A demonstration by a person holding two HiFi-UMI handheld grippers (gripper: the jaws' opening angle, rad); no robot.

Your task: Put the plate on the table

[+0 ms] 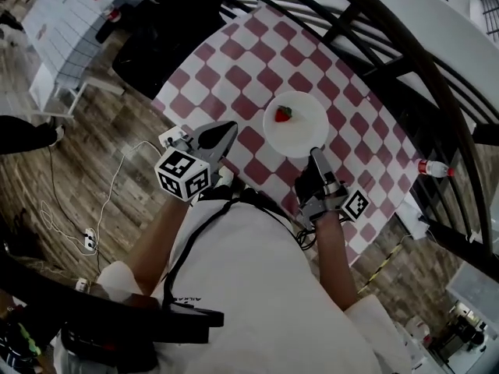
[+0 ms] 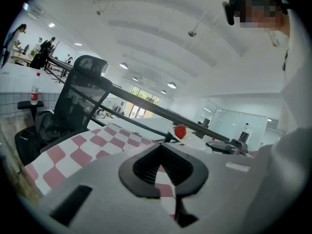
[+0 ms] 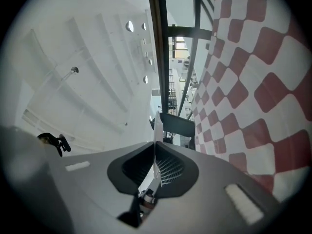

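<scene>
"Over the table, at one o'clock from the person, that's the plate. Is it down yet?"

"Can't tell from here. It's above the checked cloth, well inside the edge, but whether it sits on it or hangs just over it I can't say. The right gripper has it, jaws clamped on the rim at the plate's five o'clock with the thin white edge pinched between them."

"And the other one?"

"The left gripper is off at the plate's eight o'clock, clear of it, jaws closed on nothing."

"One pinch on the rim. Risky?"

"I'd say so. It looks stiff and glazed, so probably slippery in the jaws and breakable if it drops. Held at one edge, its weight hangs out past the grip and wants to pull the far side down. It seems light enough for one gripper, though."

"There's a strawberry on it."

"At the plate's ten o'clock, loose and far from the grip. Tilt the plate and it rolls, so I'd keep it level, lower it gently, and let go only once it rests. The rim is the only place to hold. A deeper bite at five o'clock, or a second hold at eight o'clock, would steady it."
</scene>
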